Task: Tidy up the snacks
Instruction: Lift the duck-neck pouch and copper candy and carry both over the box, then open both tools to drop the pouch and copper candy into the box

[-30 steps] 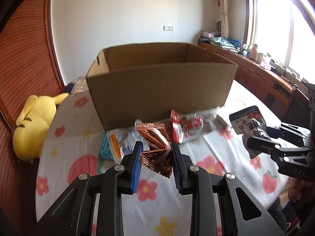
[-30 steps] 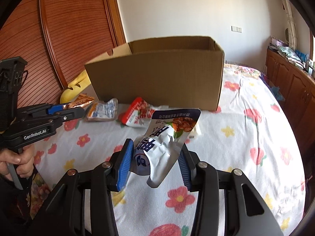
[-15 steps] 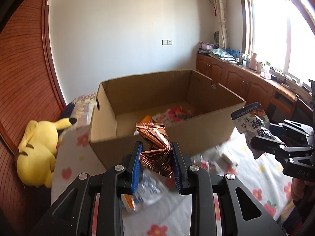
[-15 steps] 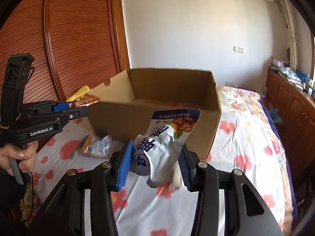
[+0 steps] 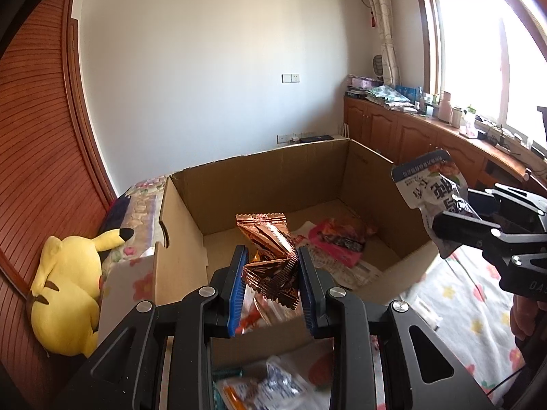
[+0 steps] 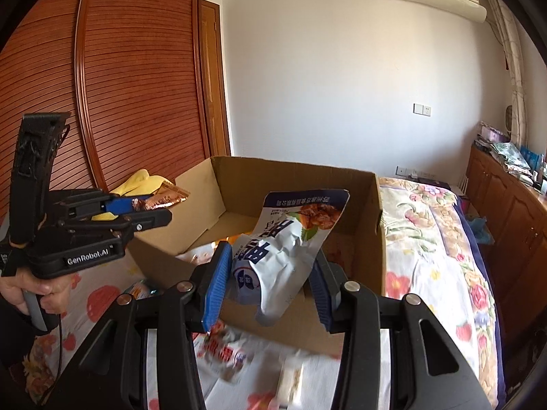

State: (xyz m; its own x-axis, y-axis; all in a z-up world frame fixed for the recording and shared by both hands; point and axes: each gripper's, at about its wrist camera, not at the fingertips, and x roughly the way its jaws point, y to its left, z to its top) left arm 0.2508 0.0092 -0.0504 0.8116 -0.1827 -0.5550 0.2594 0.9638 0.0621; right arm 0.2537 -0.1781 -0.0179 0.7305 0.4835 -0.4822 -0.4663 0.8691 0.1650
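A copper foil snack packet (image 5: 270,256) is clamped between the blue pads of the left gripper (image 5: 270,273), which is closed tight on it, and is held over the near edge of an open cardboard box (image 5: 369,184), apparently so that it can be dropped inside. A white and navy snack pouch (image 6: 287,246) is pinched by its crumpled lower end in the right gripper (image 6: 270,280), whose jaws are partly closed around it, and is carried at the box's near wall (image 6: 342,321), presumably for the same purpose. Chinese characters are printed on the pouch, too distorted to be read with confidence. Several packets, a pink one (image 5: 338,239) among them, are seen already lying on the box floor, while others (image 5: 263,389) are left blurred on the floral tablecloth (image 5: 478,324) in front, so the sorting is judged to be partly done. "GenRobot.AI" (image 6: 87,258) is lettered on the left gripper's body, which is gripped by a person's hand (image 6: 34,290). A yellow plush toy (image 5: 65,290) is seen beside the box.
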